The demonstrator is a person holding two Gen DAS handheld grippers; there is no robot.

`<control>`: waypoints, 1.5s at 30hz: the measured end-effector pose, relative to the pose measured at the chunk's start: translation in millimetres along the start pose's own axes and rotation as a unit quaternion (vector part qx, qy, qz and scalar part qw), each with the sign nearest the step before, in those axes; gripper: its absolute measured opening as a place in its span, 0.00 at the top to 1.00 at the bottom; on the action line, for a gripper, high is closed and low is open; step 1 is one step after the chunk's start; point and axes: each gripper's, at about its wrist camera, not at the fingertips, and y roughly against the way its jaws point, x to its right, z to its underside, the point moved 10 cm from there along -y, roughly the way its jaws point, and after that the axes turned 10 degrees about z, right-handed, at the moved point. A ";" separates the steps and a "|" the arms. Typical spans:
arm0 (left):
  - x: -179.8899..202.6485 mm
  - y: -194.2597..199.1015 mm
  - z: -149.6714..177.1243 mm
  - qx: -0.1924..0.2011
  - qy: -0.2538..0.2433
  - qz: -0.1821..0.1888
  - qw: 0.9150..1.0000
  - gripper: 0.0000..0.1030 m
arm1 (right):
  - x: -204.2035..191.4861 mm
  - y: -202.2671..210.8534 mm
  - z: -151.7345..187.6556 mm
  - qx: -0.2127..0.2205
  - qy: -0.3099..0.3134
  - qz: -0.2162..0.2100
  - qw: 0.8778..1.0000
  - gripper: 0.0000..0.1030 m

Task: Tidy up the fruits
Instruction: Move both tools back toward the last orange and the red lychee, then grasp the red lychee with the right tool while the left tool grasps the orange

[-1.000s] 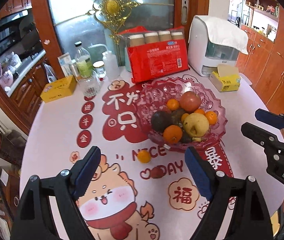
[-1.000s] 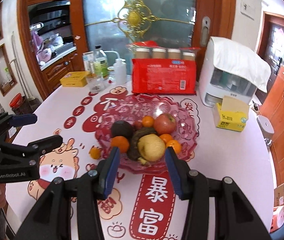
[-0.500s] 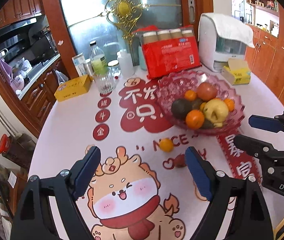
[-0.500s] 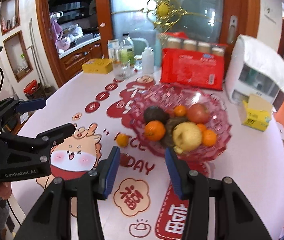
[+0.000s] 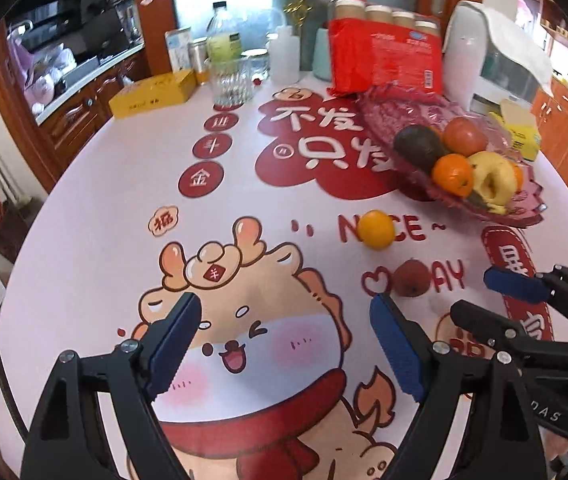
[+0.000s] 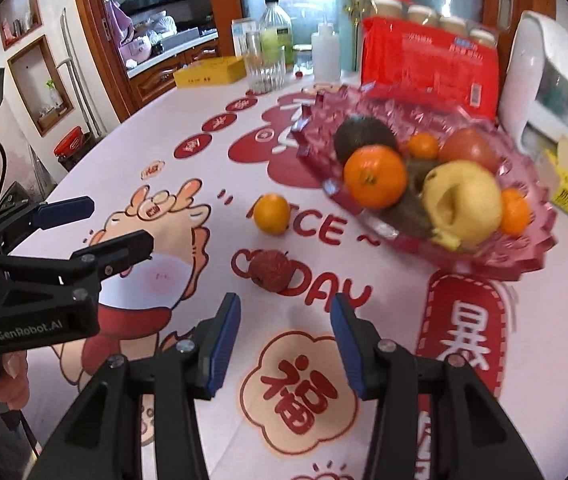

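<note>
Two loose fruits lie on your bench (image 6: 556, 340): a small orange (image 6: 271, 214) and a red lychee (image 6: 271, 271), both near the pink bowl (image 6: 532, 248) of fruit. Your right tool (image 6: 286, 316) hangs spread apart just short of the lychee; your left tool (image 5: 284, 320) gapes wide, holding nothing.

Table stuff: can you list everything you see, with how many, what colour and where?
Fruit bowl: one, pink glass, right side, piled with fruit.
Loose orange: one, orange, on the cloth beside the bowl.
Lychee: one, dark red, just ahead of the right tongs.
Red packet: one, behind the bowl.
Yellow box: one, far left.
Drinking glass: one, clear, at the back.
White appliance: one, far right.
Tablecloth: one, white with red cartoons.
Left tongs: black, blue pads, open.
Right tongs: black, blue pads, open.
</note>
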 end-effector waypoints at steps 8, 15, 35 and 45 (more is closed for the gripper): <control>-8.9 -13.2 2.5 0.004 0.018 -0.010 1.000 0.17 | -5.3 -29.2 -1.2 -0.007 -0.001 -0.005 1.000 0.54; -6.0 -19.2 2.5 -0.002 0.015 -0.013 1.000 0.17 | -8.9 -46.7 -3.5 -0.013 -0.004 -0.008 1.000 0.54; 33.6 -68.2 -21.3 -0.034 0.011 0.009 0.999 0.17 | 41.6 -30.2 18.1 0.008 -0.075 -0.041 0.996 0.77; 47.6 -96.6 -41.5 -0.040 0.015 0.013 0.999 0.25 | 69.4 -24.5 28.4 0.014 -0.094 -0.041 0.995 0.77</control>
